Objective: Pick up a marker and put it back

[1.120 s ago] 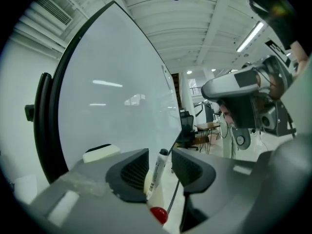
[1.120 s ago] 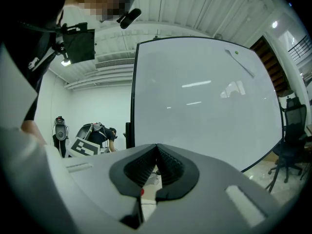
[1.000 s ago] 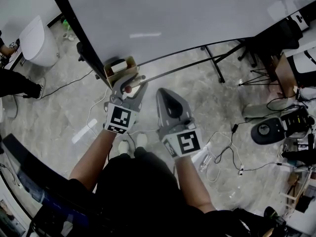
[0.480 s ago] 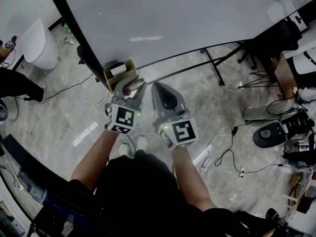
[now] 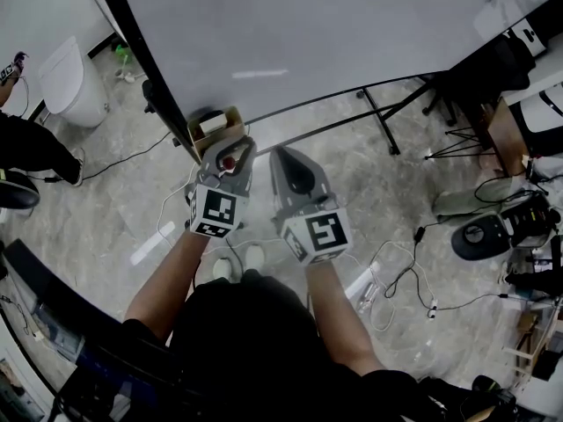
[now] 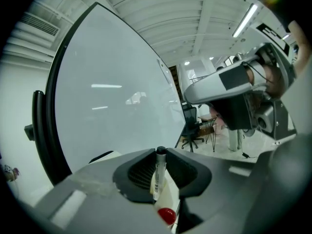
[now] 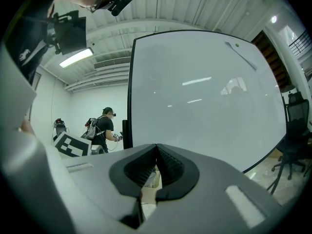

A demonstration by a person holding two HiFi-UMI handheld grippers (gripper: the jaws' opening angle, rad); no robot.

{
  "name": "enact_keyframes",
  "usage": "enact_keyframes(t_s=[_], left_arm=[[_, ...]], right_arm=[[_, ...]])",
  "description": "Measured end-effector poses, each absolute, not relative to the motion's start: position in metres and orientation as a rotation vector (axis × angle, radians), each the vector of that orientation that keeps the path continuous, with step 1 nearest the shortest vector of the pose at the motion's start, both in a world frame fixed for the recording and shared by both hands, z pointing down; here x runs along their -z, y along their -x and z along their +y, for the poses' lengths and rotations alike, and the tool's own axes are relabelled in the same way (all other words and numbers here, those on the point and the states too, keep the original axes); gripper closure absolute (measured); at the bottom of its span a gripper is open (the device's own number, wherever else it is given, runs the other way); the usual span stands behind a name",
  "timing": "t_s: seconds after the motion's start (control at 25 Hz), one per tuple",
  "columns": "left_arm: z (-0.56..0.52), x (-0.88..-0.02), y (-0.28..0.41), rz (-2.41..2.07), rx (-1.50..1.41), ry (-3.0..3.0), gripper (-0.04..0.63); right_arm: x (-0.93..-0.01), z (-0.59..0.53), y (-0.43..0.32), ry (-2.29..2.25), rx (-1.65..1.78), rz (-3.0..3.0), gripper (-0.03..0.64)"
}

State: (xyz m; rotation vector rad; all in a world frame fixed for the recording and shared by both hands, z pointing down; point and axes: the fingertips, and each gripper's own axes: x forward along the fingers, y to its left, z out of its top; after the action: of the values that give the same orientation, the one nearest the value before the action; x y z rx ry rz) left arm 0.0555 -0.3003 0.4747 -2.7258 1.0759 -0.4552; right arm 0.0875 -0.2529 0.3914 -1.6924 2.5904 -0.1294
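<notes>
The whiteboard (image 5: pixel 334 33) fills my view, with a cardboard box (image 5: pixel 214 133) at its lower edge. My left gripper (image 5: pixel 233 149) has just been closing and pinches a black-capped marker (image 6: pixel 157 174) near its top. The marker stands upright with its lower end in the box. The hold sits out at the jaw tips, so I judge the marker could tilt or slip on lifting, or drag the red-capped marker (image 6: pixel 166 215) just beside it. My right gripper (image 5: pixel 280 153) hangs alongside, jaws together on nothing.
</notes>
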Motion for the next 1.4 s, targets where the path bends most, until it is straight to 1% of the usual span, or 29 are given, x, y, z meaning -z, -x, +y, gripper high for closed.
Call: enact_keyframes(t_s=[0.24,0.76,1.4], left_arm=[[-0.296,-0.454,-0.047,1.056,0.389,2.720,0.518],[-0.276,-0.414,-0.024,1.103,0.259,2.731,0.518],[-0.242,-0.378,0.006,1.074,0.151,2.713,0.518]], right_arm=[[-0.389,-0.248,-0.078,1.693,0.108,2.590,0.607],[-0.356,-0.220,-0.066,1.687,0.023,2.562,0.607],[-0.332,-0.185,-0.039,1.683,-0.055,2.547,0.607]])
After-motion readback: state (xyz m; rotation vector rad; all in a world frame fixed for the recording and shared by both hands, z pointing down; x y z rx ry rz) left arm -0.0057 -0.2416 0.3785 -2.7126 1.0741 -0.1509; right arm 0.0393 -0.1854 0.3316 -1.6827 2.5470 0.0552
